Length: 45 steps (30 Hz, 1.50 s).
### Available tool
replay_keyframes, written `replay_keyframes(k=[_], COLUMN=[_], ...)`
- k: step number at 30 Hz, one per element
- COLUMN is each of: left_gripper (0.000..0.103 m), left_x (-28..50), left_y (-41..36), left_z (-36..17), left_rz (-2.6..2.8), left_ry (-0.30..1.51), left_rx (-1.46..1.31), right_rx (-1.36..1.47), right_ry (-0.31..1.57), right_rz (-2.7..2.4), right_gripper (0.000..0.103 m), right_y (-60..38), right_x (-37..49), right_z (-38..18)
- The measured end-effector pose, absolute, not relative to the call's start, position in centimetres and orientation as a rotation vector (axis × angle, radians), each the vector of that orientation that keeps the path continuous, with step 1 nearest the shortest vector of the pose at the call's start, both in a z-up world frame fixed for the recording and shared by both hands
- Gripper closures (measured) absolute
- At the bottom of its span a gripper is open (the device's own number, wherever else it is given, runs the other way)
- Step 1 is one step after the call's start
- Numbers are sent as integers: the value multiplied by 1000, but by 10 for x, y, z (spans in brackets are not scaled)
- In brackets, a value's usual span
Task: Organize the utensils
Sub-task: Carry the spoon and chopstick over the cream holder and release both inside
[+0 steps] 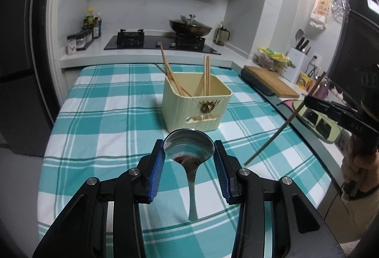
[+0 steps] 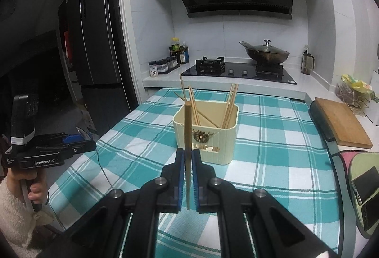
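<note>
A cream utensil box [image 1: 196,101] [image 2: 208,132] stands on the checked tablecloth [image 1: 99,115] and holds several wooden chopsticks [image 1: 170,73] [image 2: 229,103]. My left gripper [image 1: 188,151] is shut on the bowl of a steel spoon [image 1: 189,146]; its handle points back toward the camera, just in front of the box. My right gripper [image 2: 187,156] is shut on a single wooden chopstick [image 2: 187,153] held upright in front of the box. In the left wrist view that chopstick [image 1: 284,122] slants above the table's right side, and the right gripper's body [image 1: 341,115] is at the right.
A wooden cutting board [image 2: 341,122] [image 1: 272,82] lies on the counter to the right. A stove with a lidded wok [image 2: 266,54] is behind the table. Spice jars [image 2: 163,66] stand back left. A fridge [image 2: 94,56] is at the left. A phone [image 2: 364,182] lies at right.
</note>
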<state>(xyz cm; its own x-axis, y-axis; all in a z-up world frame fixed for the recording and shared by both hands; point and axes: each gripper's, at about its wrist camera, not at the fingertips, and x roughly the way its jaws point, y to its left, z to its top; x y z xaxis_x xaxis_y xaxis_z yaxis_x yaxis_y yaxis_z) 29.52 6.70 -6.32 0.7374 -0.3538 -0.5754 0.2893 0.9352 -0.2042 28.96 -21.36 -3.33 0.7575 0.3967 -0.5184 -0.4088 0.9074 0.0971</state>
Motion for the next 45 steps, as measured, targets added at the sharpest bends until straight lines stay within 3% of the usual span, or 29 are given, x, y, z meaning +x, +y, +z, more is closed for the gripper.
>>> replay_keyframes(k=[9, 19, 23, 37, 40, 41, 42, 44, 45], left_gripper=[61, 62, 61, 60, 56, 46, 40, 23, 20], left_x=[313, 381, 427, 549, 549, 543, 536, 518, 504], left_y=[67, 59, 44, 3, 10, 14, 16, 20, 21], left_z=[-54, 52, 70, -65, -72, -70, -66, -54, -46], left_rz=[-389, -415, -374, -270, -250, -251, -245, -214, -193], left_ry=[677, 478, 397, 754, 771, 761, 744, 692, 658], left_rx=[-127, -190, -200, -119, -155, -156, -142, -84, -49], right_rx=[-18, 0, 7, -39, 15, 38, 65, 84, 66], right_ry=[582, 440, 391, 807, 824, 825, 811, 737, 700], right_rz=[406, 356, 363, 456, 456, 446, 428, 405, 395], right_gripper=[97, 97, 97, 96, 93, 82, 65, 51, 51], right_y=[-225, -235, -228, -161, -162, -165, -169, -176, -177], right_x=[326, 384, 417, 557, 568, 569, 565, 552, 543], right_z=[-23, 42, 55, -71, -83, -82, -79, -68, -60])
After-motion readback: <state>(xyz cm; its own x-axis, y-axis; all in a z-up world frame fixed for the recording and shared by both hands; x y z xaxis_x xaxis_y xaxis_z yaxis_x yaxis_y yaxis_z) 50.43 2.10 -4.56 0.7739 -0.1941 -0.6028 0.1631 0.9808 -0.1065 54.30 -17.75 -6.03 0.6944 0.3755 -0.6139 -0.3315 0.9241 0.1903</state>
